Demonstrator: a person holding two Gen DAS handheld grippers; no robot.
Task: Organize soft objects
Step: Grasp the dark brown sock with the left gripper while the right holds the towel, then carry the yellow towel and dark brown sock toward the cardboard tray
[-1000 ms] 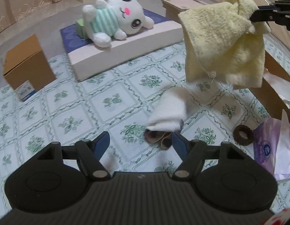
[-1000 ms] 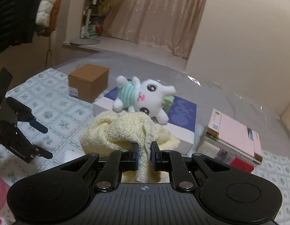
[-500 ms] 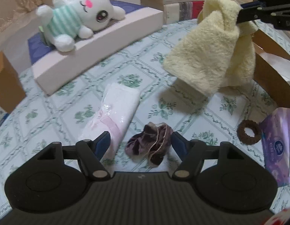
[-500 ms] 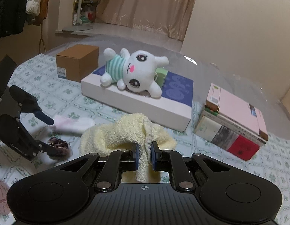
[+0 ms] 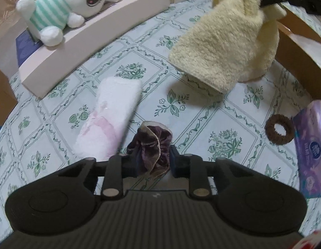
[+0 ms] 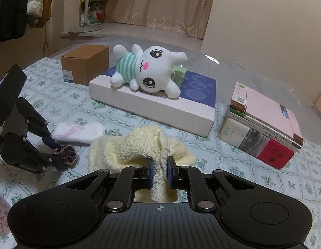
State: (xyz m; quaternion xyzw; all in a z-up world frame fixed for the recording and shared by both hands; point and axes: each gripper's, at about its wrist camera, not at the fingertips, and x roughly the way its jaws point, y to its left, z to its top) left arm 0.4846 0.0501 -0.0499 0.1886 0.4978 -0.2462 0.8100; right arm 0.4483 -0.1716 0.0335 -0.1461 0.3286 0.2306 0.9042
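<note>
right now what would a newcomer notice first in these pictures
The yellow towel, pinched in the right hand-held gripper, hangs over the floral tablecloth. Behind it a white plush bunny lies on a flat box, beside a stack of books. At the left, the left hand-held gripper closes around a purple scrunchie, next to a rolled pink cloth.

Right gripper clamped on a fold of yellow towel, bulk draped just ahead on the tablecloth. Left of the towel: left gripper closed around a purple scrunchie. Behind-left of the towel: rolled white cloth. Beyond the towel: plush bunny lying on a flat box.
</note>
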